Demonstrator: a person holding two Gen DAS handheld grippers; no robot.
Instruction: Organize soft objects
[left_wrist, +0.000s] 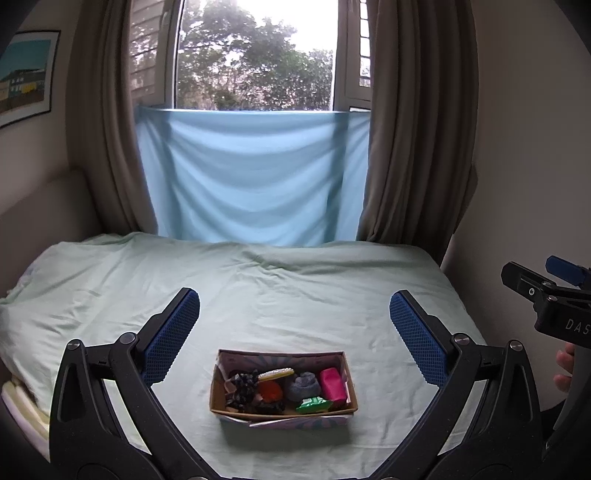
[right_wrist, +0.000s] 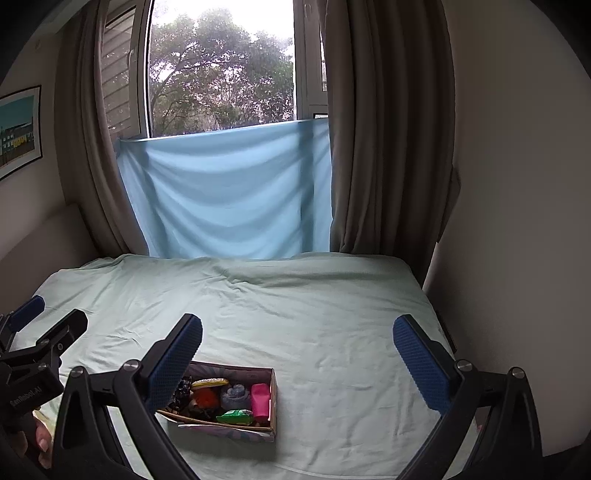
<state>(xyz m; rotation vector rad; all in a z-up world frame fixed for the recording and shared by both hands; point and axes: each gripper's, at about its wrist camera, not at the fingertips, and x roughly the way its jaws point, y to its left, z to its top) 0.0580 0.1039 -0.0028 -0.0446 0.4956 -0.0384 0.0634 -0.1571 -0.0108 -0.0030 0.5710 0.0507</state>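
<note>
My left gripper (left_wrist: 294, 328) hangs spread wide, holding nothing, above the cardboard box (left_wrist: 282, 410) on the pale green bedsheet (left_wrist: 258, 288). Inside lie a dark toy (left_wrist: 243, 386), orange ball (left_wrist: 270, 389), grey roll (left_wrist: 304, 384), pink block (left_wrist: 332, 384). My right gripper (right_wrist: 297, 350) gapes equally wide, empty, with the box low on its left.

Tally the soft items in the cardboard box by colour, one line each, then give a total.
Pink soft block: 1
Orange fuzzy ball: 1
Grey-blue rolled cloth: 1
Green packet-shaped toy: 1
Yellow-and-white flat strip: 1
Black patterned bundle: 1
Total: 6 that can be told apart; anything beneath them in the open cardboard box is hidden.
</note>
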